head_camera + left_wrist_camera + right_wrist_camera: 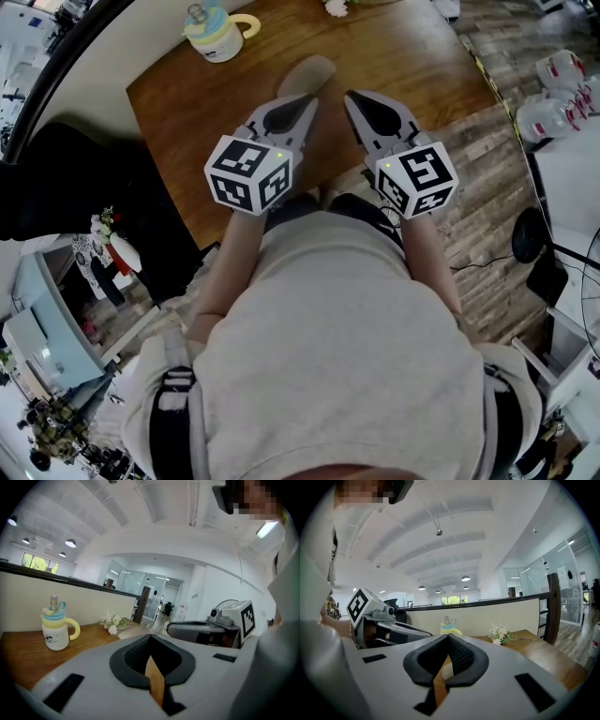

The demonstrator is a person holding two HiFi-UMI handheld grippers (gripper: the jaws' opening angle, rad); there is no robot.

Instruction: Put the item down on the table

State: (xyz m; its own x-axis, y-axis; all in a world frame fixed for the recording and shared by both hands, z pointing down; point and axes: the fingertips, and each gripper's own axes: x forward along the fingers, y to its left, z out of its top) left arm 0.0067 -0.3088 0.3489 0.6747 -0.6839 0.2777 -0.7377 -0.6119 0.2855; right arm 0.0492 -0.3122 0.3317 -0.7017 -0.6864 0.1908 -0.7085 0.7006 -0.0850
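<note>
My left gripper point(305, 97) and right gripper point(357, 97) hang side by side over the near part of a wooden table point(412, 66), both pointing away from me. Each has its jaws together and grips nothing. A tan rounded thing point(310, 72) lies on the table just past the left gripper's tip; I cannot tell what it is. In the left gripper view the shut jaws point(150, 638) show only bare wood through the slit. In the right gripper view a pale patch shows low behind the shut jaws point(448, 638).
A white mug with a yellow handle and blue lid point(217, 34) point(56, 631) point(449, 626) stands at the table's far left. A small bunch of white flowers point(111, 622) point(499, 633) lies at the far edge. Water bottles point(561, 92) and cables sit on the floor to the right.
</note>
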